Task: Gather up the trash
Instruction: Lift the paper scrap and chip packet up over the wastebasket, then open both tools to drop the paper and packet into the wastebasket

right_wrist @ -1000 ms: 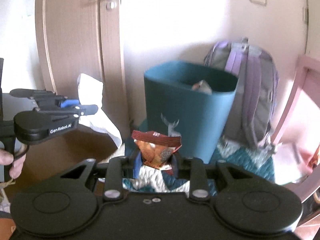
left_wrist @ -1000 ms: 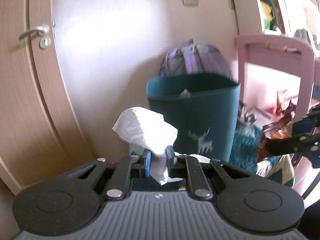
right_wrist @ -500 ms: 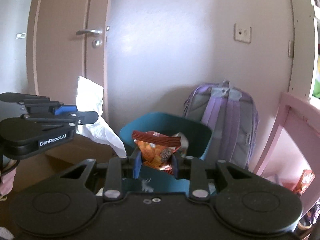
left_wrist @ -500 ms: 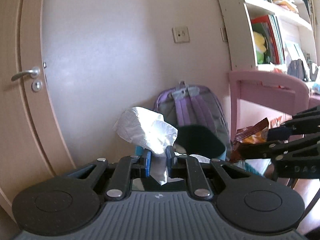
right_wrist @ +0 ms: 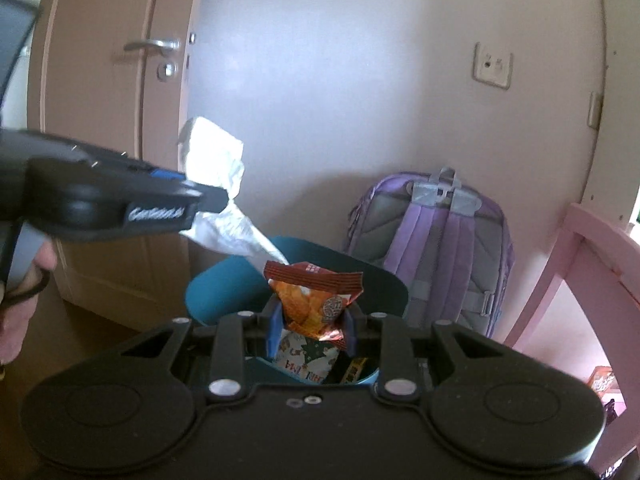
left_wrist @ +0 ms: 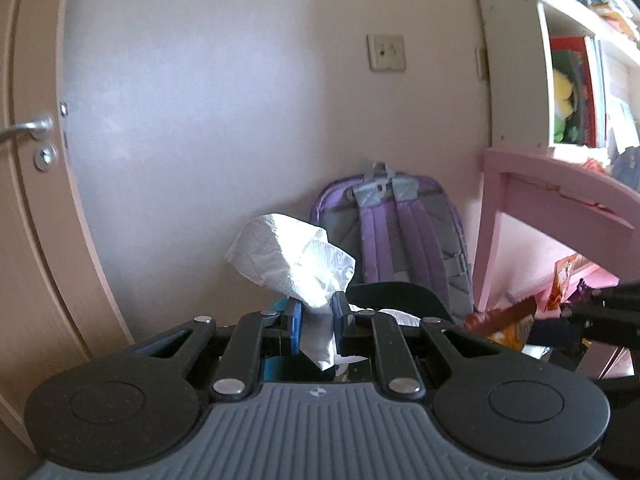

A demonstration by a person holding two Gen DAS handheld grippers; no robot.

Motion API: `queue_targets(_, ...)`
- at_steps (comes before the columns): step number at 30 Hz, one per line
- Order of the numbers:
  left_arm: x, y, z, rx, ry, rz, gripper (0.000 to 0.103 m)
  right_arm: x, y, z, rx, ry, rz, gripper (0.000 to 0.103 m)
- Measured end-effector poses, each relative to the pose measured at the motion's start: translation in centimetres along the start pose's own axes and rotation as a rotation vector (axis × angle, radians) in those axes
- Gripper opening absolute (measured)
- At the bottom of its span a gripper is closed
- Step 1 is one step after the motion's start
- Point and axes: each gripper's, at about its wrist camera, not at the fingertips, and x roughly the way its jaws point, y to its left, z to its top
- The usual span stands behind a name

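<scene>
White crumpled paper towel (left_wrist: 298, 264) is pinched between the closed fingers of the left gripper (left_wrist: 316, 314), bulk of it sticking up above the tips, a tail hanging below. Right gripper (right_wrist: 310, 326) is clamped on an orange-red snack wrapper (right_wrist: 316, 298), wrapper upright between the blue pads. Both grippers are over the teal trash bin (right_wrist: 224, 292); the bin mouth sits right under the right gripper, with a printed carton and other wrappers inside visible between its fingers. In the left wrist view only the bin's dark far rim (left_wrist: 400, 292) shows past the towel, most of it blocked by the gripper body. The left gripper comes in from the left side of the right wrist view, towel tail drooping toward the bin rim and close to the wrapper; contact cannot be told. A hand (right_wrist: 16, 304) shows at the left edge. Purple backpack (right_wrist: 436, 256) leans on the wall just behind the bin. Pink chair (left_wrist: 556, 208) to the right, near the backpack. Wooden door (right_wrist: 116, 132) with a metal handle to the left. Wall socket (left_wrist: 387, 53) above the backpack. Bookshelf (left_wrist: 576, 92) with books and a toy at far right. More wrappers (left_wrist: 562, 284) lie under the chair.
</scene>
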Motion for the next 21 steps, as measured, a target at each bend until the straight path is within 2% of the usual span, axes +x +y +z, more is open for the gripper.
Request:
queue_targets(7,5.4,-0.1,-0.2,-0.022,0.1,-0.007,0.015,4.8,-1.2,-0.2,0.006,0.109,0.004,0.028)
queue_targets(14,10.5,-1.7,-1.6,0.057,0.186,0.02,0.015,8.2,-1.3,-0.6,-0.016,0.183,0.016,0.028)
queue_targets(21,14.1,-1.8,-3.4,0.053,0.296,-0.003,0.015,10.7,-1.4,-1.0,-0.018,0.246,0.024,0.028)
